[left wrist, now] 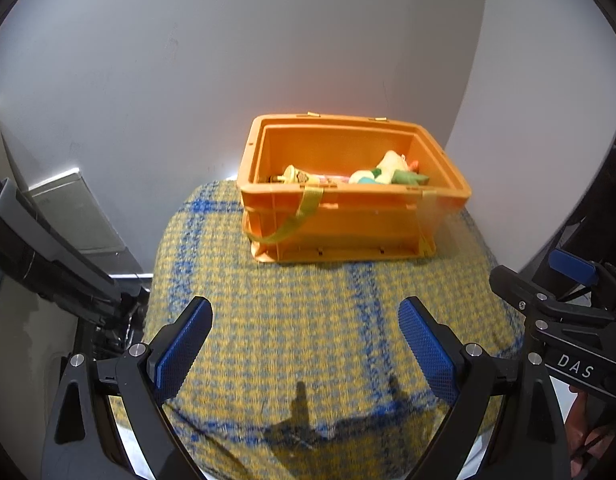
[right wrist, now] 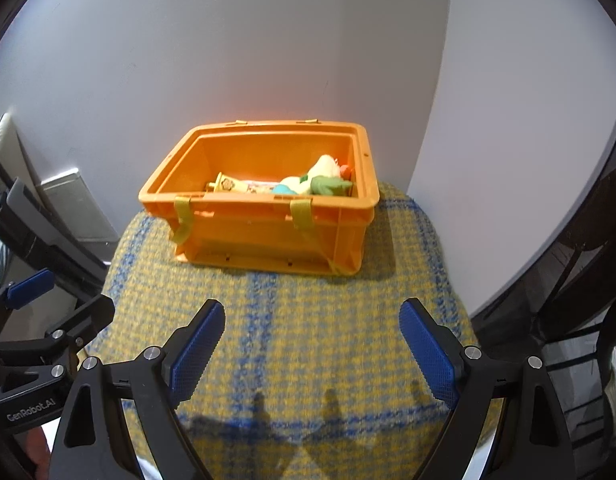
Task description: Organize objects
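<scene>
An orange plastic crate (left wrist: 348, 232) with yellow straps stands at the far end of a yellow and blue woven cloth (left wrist: 300, 340), against the wall. Inside lie a yellow tube-shaped toy (left wrist: 304, 177) and a cream and green plush toy (left wrist: 392, 170). The crate (right wrist: 268, 236), tube toy (right wrist: 236, 185) and plush (right wrist: 320, 180) also show in the right wrist view. My left gripper (left wrist: 306, 312) is open and empty, hovering over the cloth short of the crate. My right gripper (right wrist: 312, 316) is open and empty beside it, at a similar distance.
A white wall corner stands right behind the crate. A grey panel (left wrist: 76, 212) leans at the left. Dark furniture frames (right wrist: 568, 280) stand at the right. The right gripper's body (left wrist: 568, 320) shows at the left view's right edge.
</scene>
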Available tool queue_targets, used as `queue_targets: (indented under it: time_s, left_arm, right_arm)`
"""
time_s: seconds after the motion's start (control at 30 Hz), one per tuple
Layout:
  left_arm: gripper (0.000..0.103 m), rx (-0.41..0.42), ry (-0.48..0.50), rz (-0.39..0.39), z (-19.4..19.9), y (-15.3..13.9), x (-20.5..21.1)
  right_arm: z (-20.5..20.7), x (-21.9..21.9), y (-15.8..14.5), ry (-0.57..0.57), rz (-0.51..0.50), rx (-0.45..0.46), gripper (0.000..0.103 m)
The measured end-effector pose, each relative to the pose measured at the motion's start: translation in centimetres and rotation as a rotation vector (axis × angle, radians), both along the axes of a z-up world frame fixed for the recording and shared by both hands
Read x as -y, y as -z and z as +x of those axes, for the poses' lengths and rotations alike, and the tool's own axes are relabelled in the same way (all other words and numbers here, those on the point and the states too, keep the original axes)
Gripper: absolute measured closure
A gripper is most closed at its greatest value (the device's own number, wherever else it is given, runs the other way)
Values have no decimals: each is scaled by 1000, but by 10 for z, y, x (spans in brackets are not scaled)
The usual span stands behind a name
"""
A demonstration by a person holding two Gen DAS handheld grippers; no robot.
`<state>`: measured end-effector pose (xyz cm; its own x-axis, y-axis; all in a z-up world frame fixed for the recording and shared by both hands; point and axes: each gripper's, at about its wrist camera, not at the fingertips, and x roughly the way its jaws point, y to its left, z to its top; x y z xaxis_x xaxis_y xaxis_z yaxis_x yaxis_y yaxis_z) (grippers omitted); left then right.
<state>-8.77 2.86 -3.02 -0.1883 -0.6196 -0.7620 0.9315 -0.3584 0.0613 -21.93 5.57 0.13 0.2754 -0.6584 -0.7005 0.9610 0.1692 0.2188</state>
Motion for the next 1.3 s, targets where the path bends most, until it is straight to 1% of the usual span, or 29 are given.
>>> queue_targets:
  time_s: [0.37, 0.5, 0.7, 0.97, 1.3]
  left_arm:
    - [8, 9, -37, 20, 15, -2, -30]
    - [8, 13, -68, 37, 21, 0, -43]
    - [8, 28, -90, 36, 28, 0, -60]
    - [8, 33, -115, 43, 33, 1, -73]
    - [8, 61, -122, 62, 33, 5, -83]
  right_arm:
    - [0, -30, 4, -23, 7, -8, 14]
    - [-2, -40, 5, -30, 10, -15, 14]
    - [-6, -57, 10, -44, 23, -11, 14]
    - [-13, -76, 16, -48, 44, -4, 14]
    - [-20, -87, 23, -53, 58, 7, 14]
